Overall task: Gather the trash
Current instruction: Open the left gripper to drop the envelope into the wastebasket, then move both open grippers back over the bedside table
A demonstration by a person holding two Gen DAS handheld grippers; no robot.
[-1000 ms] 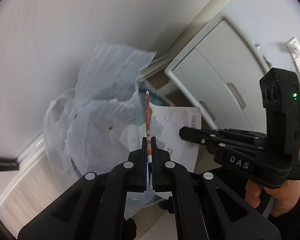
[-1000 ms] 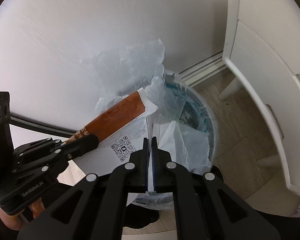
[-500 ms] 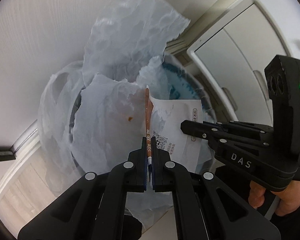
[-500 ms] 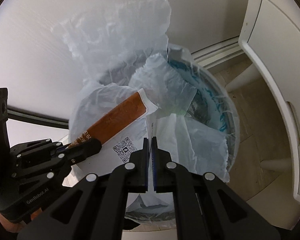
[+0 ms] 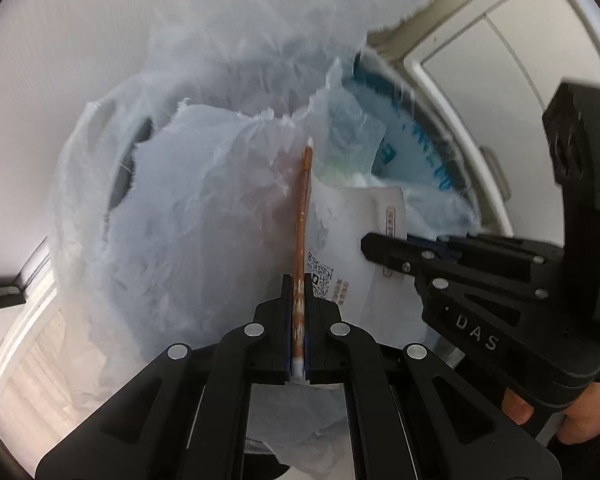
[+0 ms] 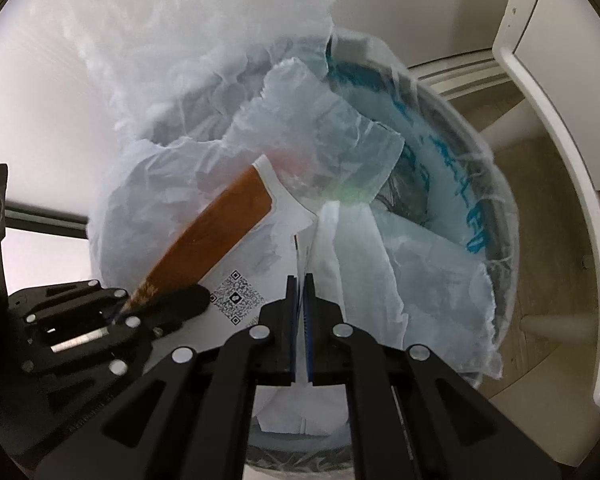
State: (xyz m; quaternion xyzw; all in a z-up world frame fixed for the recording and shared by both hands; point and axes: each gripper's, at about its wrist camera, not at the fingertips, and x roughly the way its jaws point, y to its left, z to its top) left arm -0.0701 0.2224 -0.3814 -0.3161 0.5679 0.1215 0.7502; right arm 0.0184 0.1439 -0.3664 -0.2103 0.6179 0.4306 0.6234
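Observation:
My left gripper (image 5: 299,288) is shut on a flat brown-and-white wrapper (image 5: 303,208), seen edge-on; its brown face shows in the right wrist view (image 6: 216,240). My right gripper (image 6: 300,284) is shut on a white printed paper with a QR code (image 6: 256,280), which also shows in the left wrist view (image 5: 352,240). Both pieces hang over the mouth of a round trash bin (image 6: 496,208) lined with a translucent bluish plastic bag (image 6: 340,136). The bag's torn flaps stand up behind the bin (image 5: 260,80). The right gripper (image 5: 374,246) sits right of my left one; the left gripper (image 6: 196,300) appears at left.
A white wall (image 6: 40,100) stands behind the bin. A white cabinet (image 6: 560,100) with legs stands to the right on a light wood floor (image 6: 540,360). A baseboard (image 5: 388,52) runs along the wall. A dark bar (image 5: 0,290) crosses the left edge.
Both grippers have moved closer to the bin with the wrapper and paper still held. The bin and its bag now fill most of both views.

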